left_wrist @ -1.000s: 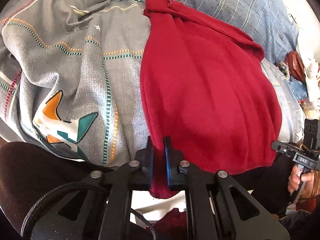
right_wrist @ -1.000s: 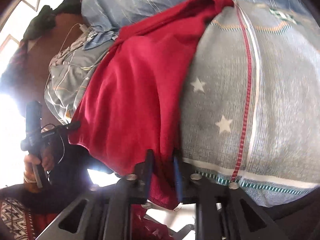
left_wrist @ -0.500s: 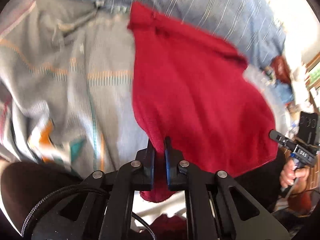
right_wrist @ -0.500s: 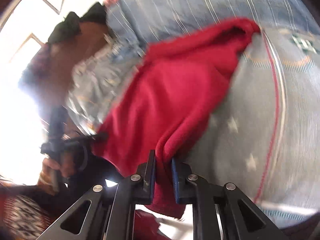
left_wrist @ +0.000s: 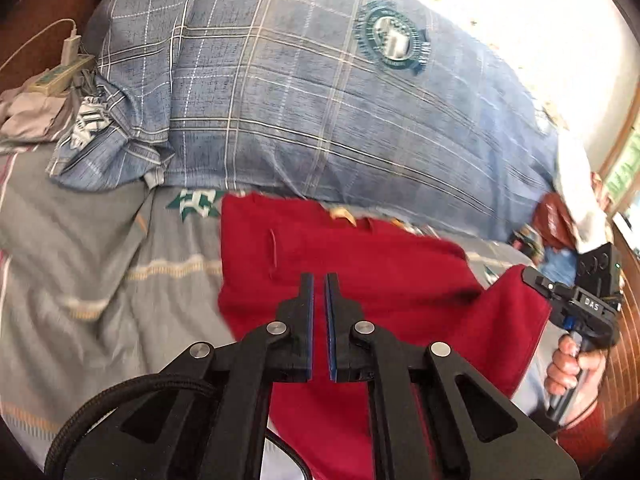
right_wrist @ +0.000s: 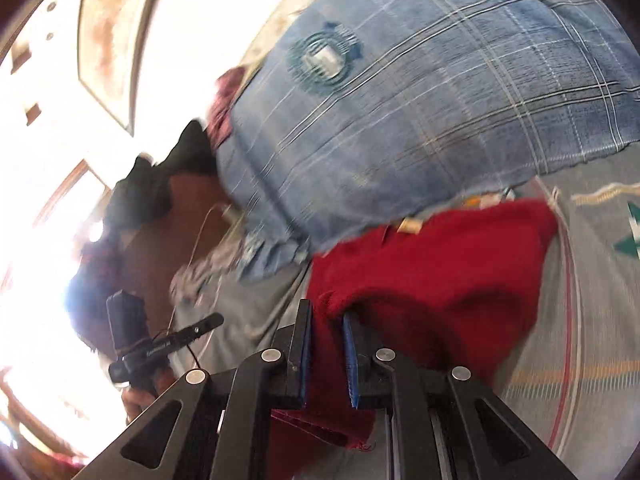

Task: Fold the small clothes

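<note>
The red cloth [left_wrist: 372, 276] has been lifted and doubled toward the blue pillow [left_wrist: 320, 100]; left tongs [left_wrist: 319, 280] and right tongs [right_wrist: 326, 312] each pinch a near corner, the right having just closed tighter.

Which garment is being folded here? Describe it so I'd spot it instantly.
Find the big blue plaid pillow on the grey patterned bedsheet. Just below it lies the red cloth, pinched at its near edge by both grippers. It is the only plain, solid-red fabric on the bed.

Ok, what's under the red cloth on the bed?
The red cloth lies on the grey patterned bedsheet, which shows around it. Its far edge meets the blue plaid pillow. Whatever lies directly beneath the cloth is covered, so I can't tell.
</note>
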